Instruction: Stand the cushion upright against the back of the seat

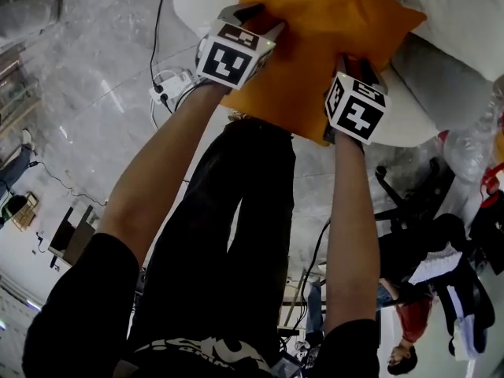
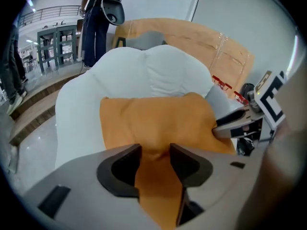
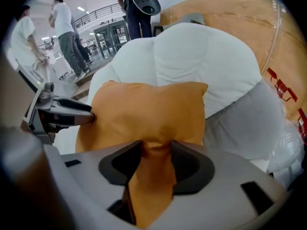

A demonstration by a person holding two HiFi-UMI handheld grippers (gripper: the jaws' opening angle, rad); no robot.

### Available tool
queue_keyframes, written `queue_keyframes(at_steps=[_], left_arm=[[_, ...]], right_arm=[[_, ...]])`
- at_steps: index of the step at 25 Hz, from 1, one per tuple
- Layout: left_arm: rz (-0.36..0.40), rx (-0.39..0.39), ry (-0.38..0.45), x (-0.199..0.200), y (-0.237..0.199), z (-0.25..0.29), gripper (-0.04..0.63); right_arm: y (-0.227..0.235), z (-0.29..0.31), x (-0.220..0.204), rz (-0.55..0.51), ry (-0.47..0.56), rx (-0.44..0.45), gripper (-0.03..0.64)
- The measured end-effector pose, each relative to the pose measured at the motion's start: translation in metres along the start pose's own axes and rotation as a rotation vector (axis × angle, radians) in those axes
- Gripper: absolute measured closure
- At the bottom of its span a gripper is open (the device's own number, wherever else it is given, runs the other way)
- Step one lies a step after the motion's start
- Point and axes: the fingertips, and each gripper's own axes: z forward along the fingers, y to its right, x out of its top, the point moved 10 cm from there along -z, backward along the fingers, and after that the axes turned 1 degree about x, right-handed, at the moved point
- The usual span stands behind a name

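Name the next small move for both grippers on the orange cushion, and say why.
Probably close both sets of jaws. The left gripper and the right gripper each have the near edge of the orange cushion between open jaws. It seems to lie on the seat, not yet upright against the white backrest, so it needs a firm grip before tipping.

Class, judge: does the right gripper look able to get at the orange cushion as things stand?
Likely yes: the cushion sits edge-first between the jaws of the right gripper, nothing blocking; the left gripper is at the opposite side.
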Motion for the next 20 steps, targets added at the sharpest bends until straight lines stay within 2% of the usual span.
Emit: queue_keyframes(at_steps=[6, 7, 10, 13, 16, 20], left_arm=[[-0.035, -0.009, -0.036, 0.001, 0.000, 0.003, 0.416], [-0.059, -0.024, -0.054, 0.002, 0.001, 0.002, 0.447], [-0.142, -0.056, -0.091, 0.002, 0.004, 0.003, 0.540], [-0.154, -0.065, -0.078, -0.001, 0.007, 0.001, 0.575], [-0.170, -0.077, -0.051, -0.003, 0.008, -0.006, 0.580], [-0.173, -0.097, -0.024, -0.001, 0.017, -0.023, 0.583]], right_arm=[[0.002, 0.004, 0.002, -0.011, -0.036, 0.025, 0.431], [0.002, 0.003, 0.001, -0.011, -0.024, 0.034, 0.448], [0.001, -0.002, -0.006, 0.016, 0.024, 0.058, 0.554], [0.000, -0.004, -0.010, 0.026, 0.047, 0.064, 0.580], [0.001, -0.008, -0.013, 0.047, 0.069, 0.089, 0.581], [0.005, -0.025, -0.021, 0.094, 0.149, 0.114, 0.581]])
